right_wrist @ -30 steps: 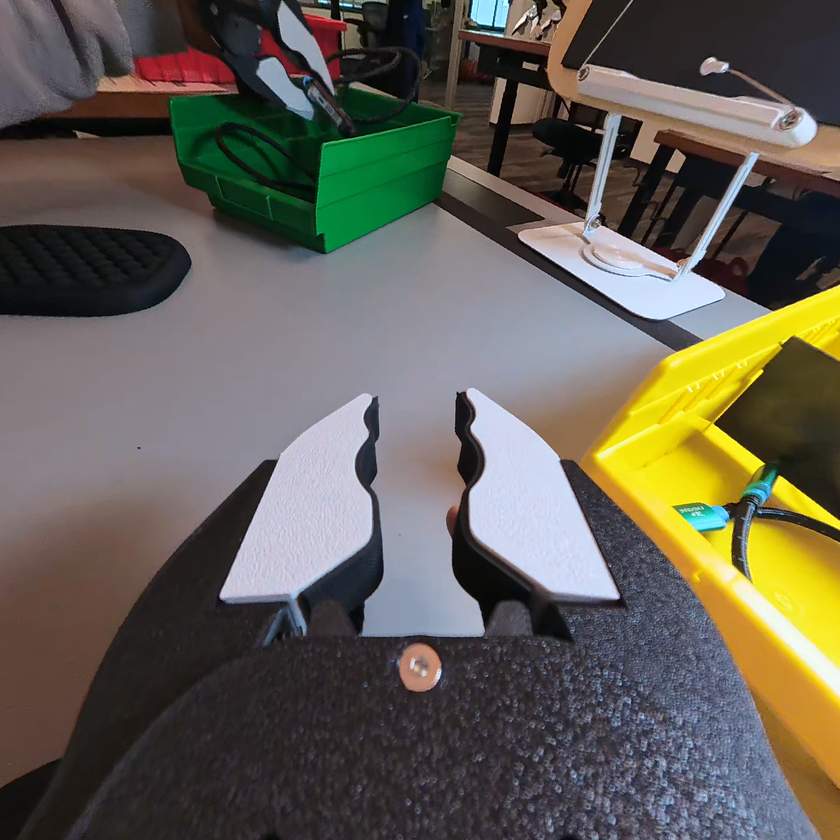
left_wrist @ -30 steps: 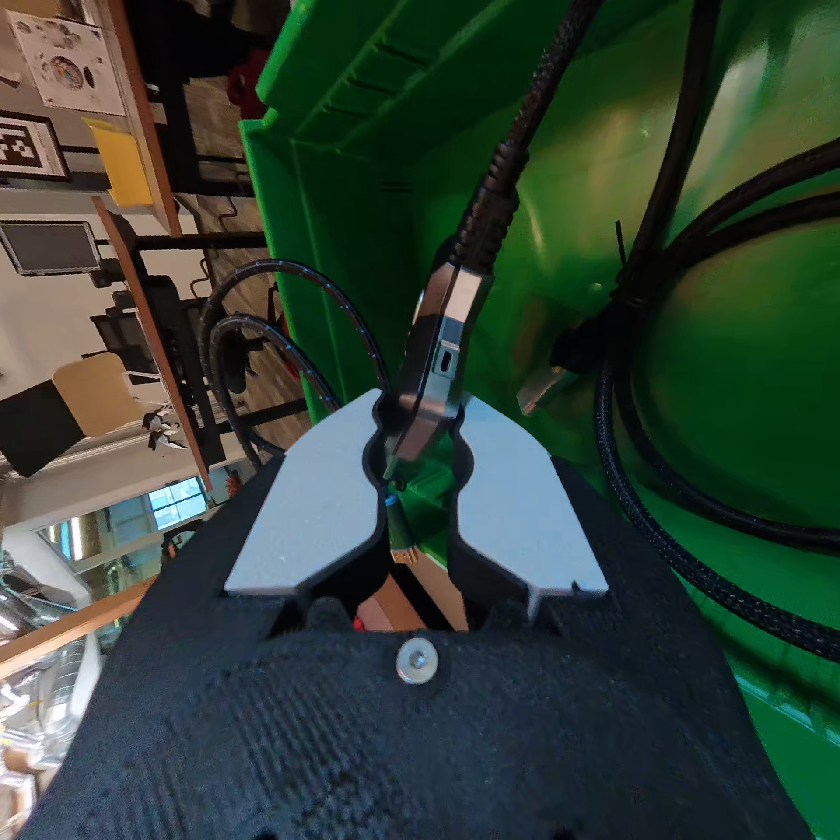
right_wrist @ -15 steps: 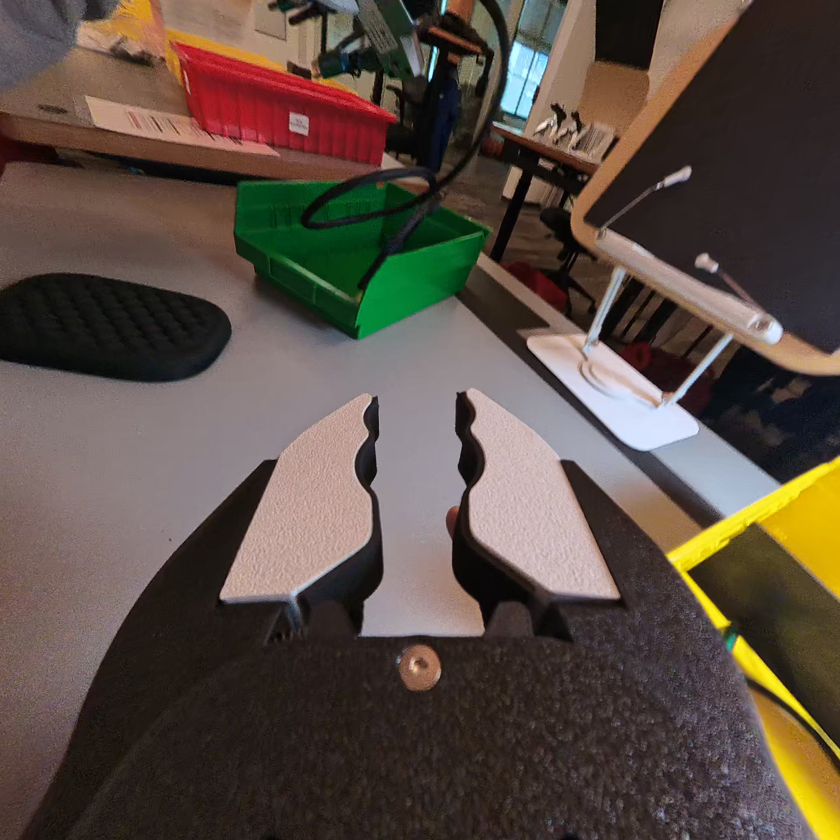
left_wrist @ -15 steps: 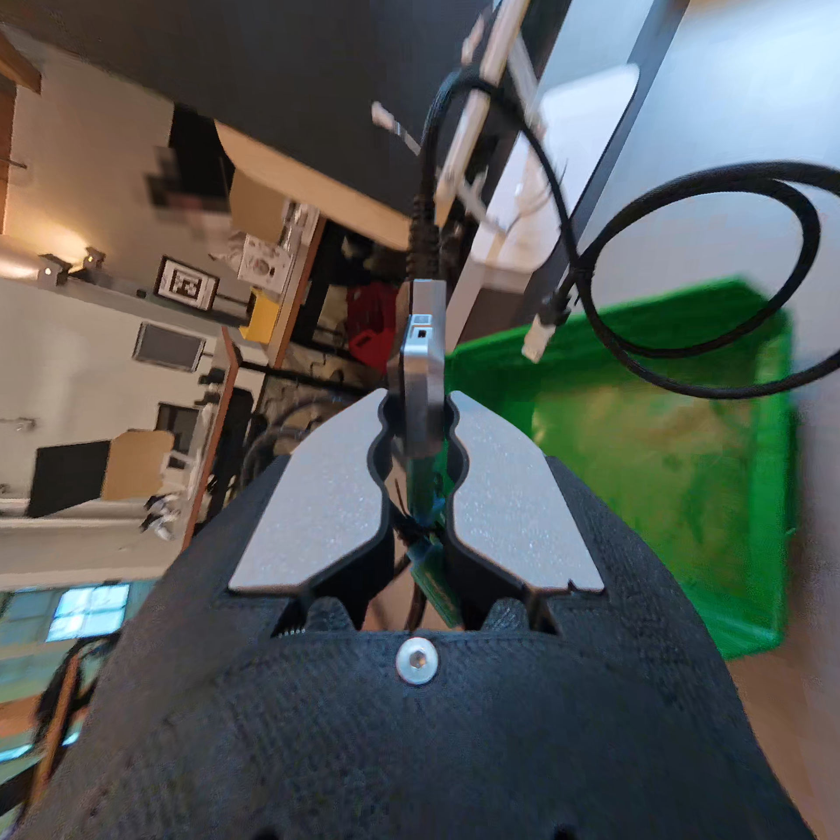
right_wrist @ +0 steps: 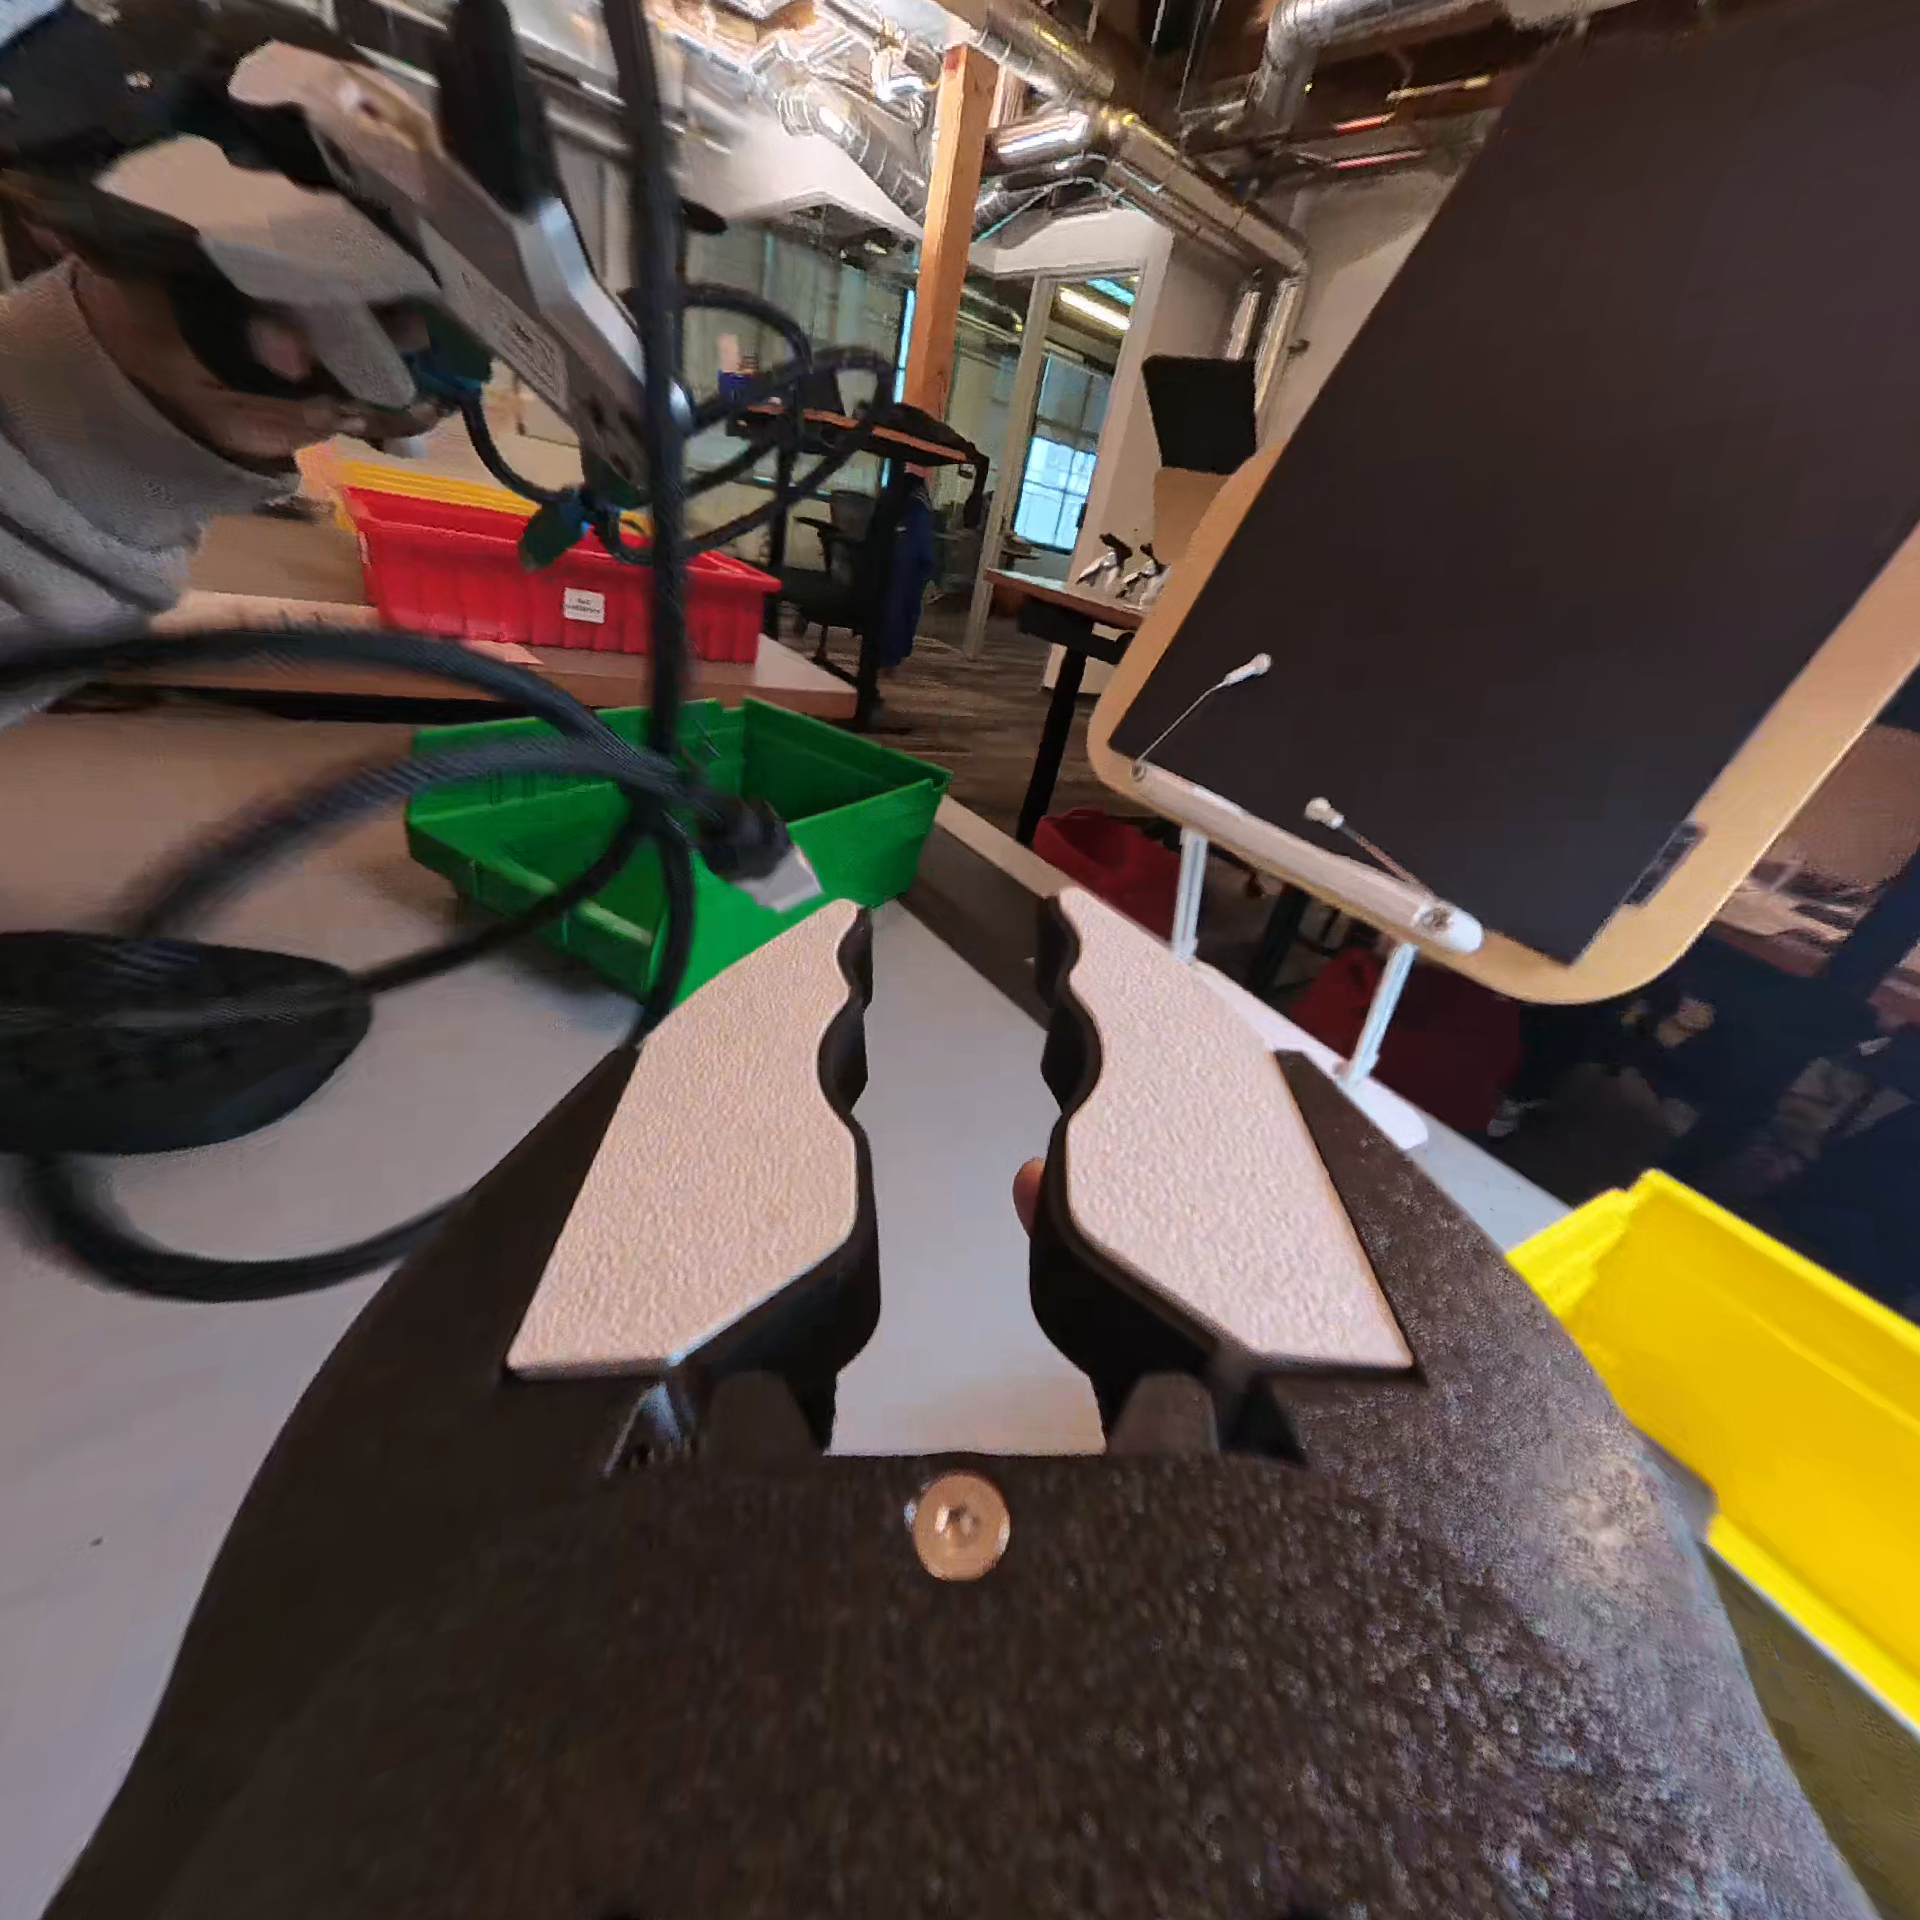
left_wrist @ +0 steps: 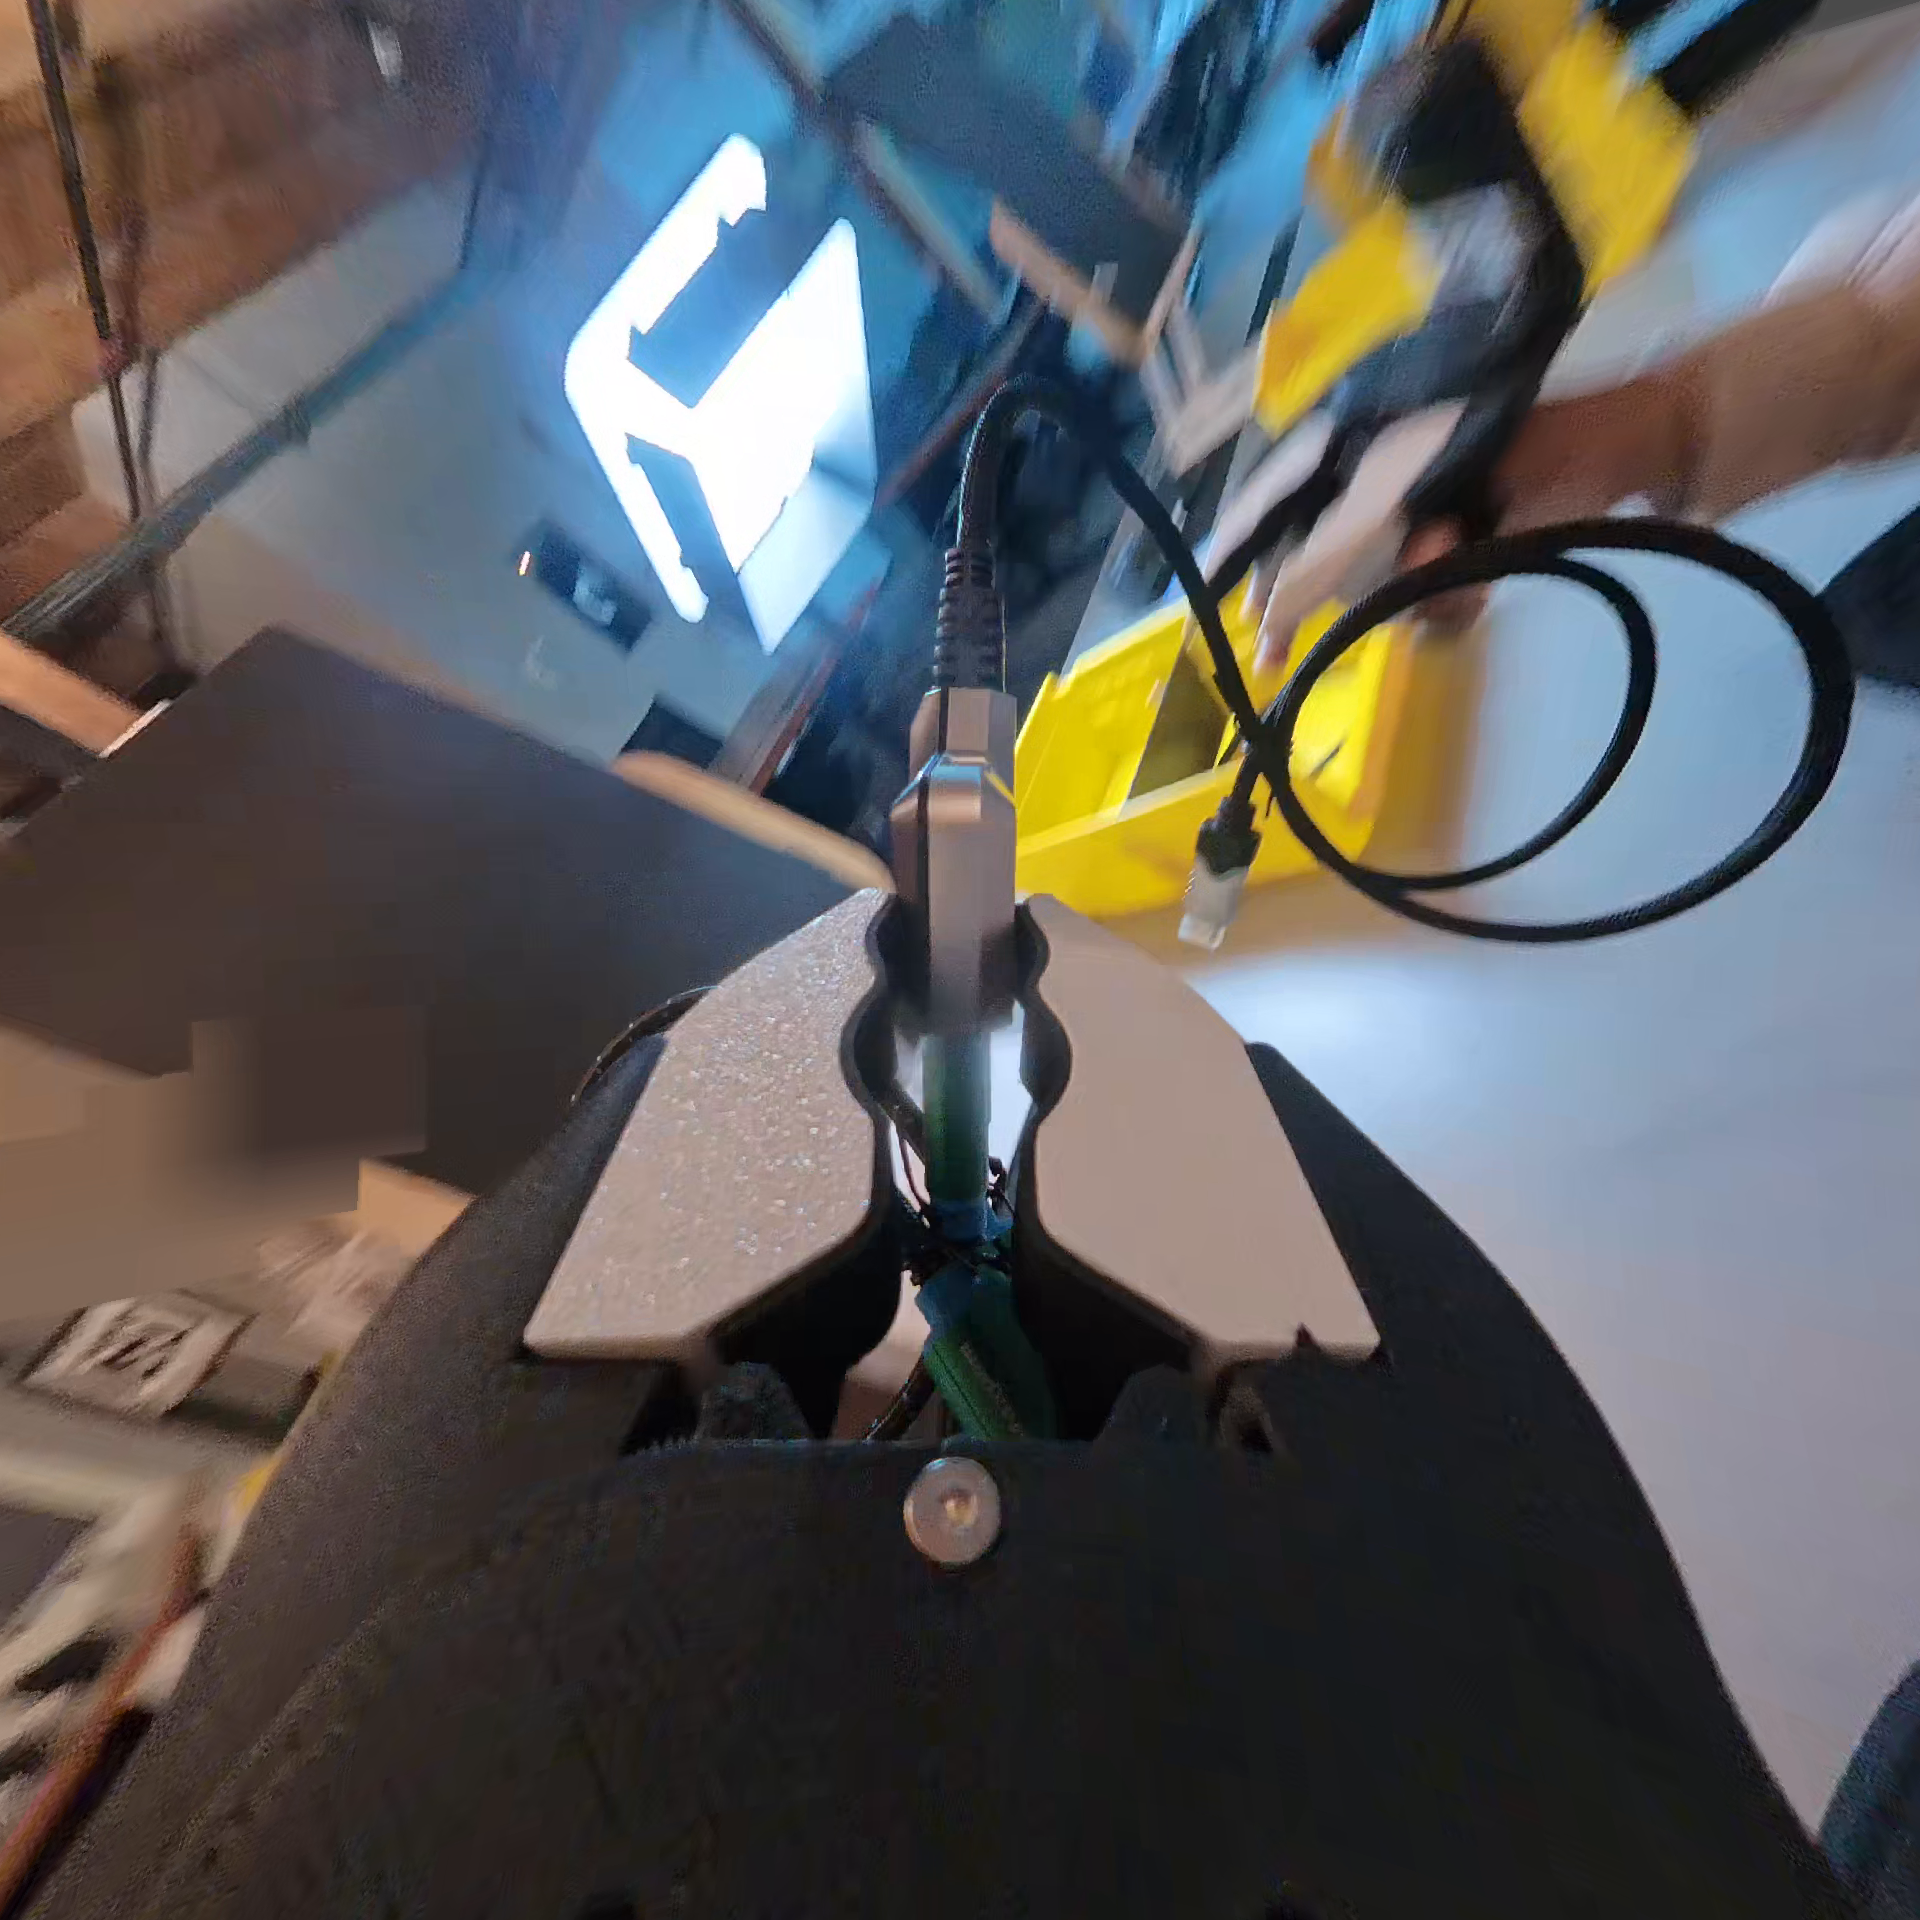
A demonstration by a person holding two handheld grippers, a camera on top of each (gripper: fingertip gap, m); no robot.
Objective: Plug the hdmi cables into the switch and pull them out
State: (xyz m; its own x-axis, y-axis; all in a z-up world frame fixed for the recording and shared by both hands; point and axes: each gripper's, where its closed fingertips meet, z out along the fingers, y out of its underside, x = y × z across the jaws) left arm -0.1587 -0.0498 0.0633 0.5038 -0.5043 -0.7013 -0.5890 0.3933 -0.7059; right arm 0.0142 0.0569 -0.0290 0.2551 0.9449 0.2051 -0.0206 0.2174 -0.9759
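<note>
My left gripper (left_wrist: 956, 920) is shut on a flat silver switch body (left_wrist: 954, 862), held in the air. A black braided hdmi cable (left_wrist: 1662, 717) runs out of its far end, loops, and ends in a loose plug (left_wrist: 1216, 894) that hangs free. A green lead (left_wrist: 951, 1122) runs back between the fingers. My right gripper (right_wrist: 954, 925) is open and empty above the grey table. In the right wrist view the left gripper (right_wrist: 499, 281) is high at the upper left, with the cable (right_wrist: 665, 520) and plug (right_wrist: 774, 868) dangling over the green bin (right_wrist: 831, 810).
A yellow bin (right_wrist: 1714, 1403) stands at the right; it also shows in the left wrist view (left_wrist: 1122, 821). A black pad (right_wrist: 156, 1039) lies at the left. A black board on a white stand (right_wrist: 1558, 520) leans at the table's far edge. A red bin (right_wrist: 540, 592) stands behind. The left gripper's tips are roughly 25 cm from the right gripper's.
My left gripper has lifted the silver switch body and its cable out of the green bin and swung toward the yellow bin. My right gripper has tilted upward and stays open.
</note>
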